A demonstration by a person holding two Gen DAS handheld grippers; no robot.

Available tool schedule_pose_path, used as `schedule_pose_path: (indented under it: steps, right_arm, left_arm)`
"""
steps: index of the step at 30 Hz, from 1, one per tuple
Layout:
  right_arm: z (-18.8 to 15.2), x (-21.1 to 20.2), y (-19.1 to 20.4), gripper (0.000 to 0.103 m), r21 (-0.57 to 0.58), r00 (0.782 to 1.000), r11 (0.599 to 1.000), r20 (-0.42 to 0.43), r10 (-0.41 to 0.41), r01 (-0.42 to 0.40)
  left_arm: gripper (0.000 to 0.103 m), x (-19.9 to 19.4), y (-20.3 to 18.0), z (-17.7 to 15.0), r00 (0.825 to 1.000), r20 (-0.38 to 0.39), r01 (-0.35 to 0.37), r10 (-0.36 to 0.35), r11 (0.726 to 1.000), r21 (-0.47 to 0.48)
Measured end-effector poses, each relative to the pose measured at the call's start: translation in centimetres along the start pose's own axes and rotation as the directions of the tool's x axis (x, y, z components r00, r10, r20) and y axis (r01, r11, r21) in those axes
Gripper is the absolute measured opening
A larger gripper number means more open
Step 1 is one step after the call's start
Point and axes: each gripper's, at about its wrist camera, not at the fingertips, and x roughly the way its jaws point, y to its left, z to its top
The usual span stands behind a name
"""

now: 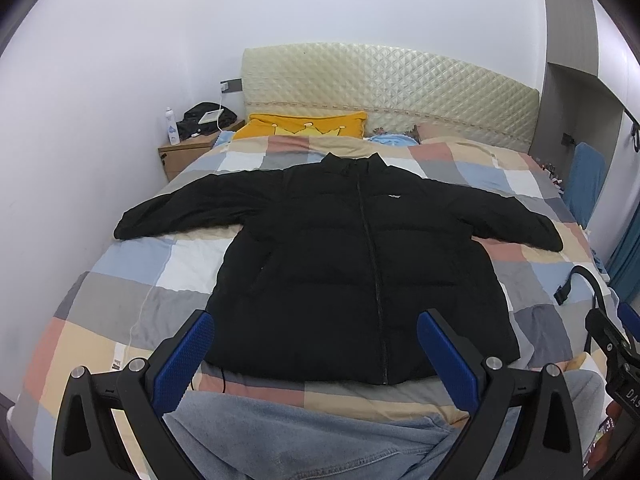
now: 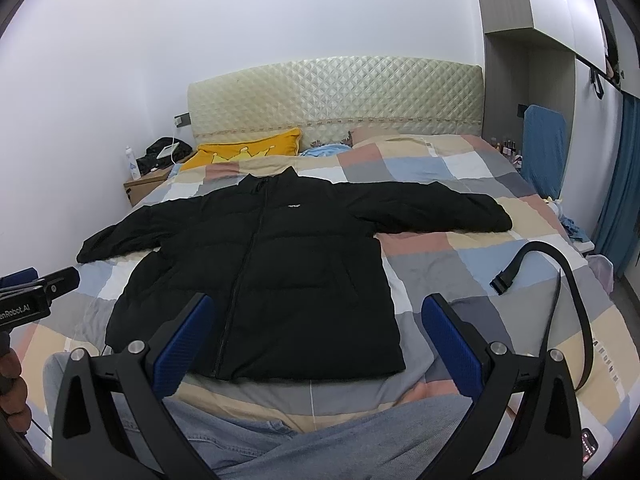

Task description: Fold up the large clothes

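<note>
A black puffer jacket [image 1: 340, 248] lies flat and zipped on the checked quilt [image 1: 152, 264], collar toward the headboard, both sleeves spread out sideways. It also shows in the right wrist view [image 2: 272, 260]. My left gripper [image 1: 316, 340] is open and empty, held above the jacket's hem. My right gripper [image 2: 316, 332] is open and empty, above the hem's right corner. The right gripper's body shows at the right edge of the left wrist view [image 1: 612, 344]; the left gripper's body shows at the left edge of the right wrist view [image 2: 36, 288].
Light blue jeans [image 1: 320, 436] lie at the bed's near edge. A black strap with a buckle [image 2: 532, 264] lies on the quilt to the right. A yellow pillow [image 1: 304, 124] and padded headboard [image 1: 380, 88] are at the far end. A nightstand [image 1: 188, 152] stands at the far left.
</note>
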Motion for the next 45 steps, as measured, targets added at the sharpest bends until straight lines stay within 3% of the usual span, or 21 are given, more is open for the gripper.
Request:
schedule_pose_path:
  steps: [22,34,45]
  right_arm:
    - [0.6,-0.5,-0.2,0.103,-0.003,1.000,1.000,0.001,-0.005,0.005]
    - [3.3,-1.8,-0.3,0.103,-0.034,1.000,0.999,-0.007,-0.004,0.003]
    - [3.5,-2.6,-1.1,0.103,-0.014,0.999,1.000,-0.027,-0.028,0.028]
  left_arm:
    - [0.103,-0.7,-0.8,0.2,1.000,0.012,0.005,-0.005,1.000,0.004]
    - [0.103,-2.2,-0.8,1.6,0.999,-0.016,0.031,-0.031,1.000,0.000]
    - [0.103,-3.4,0.6,2.9,1.000,-0.019,0.024,-0.024,0.999,-0.021]
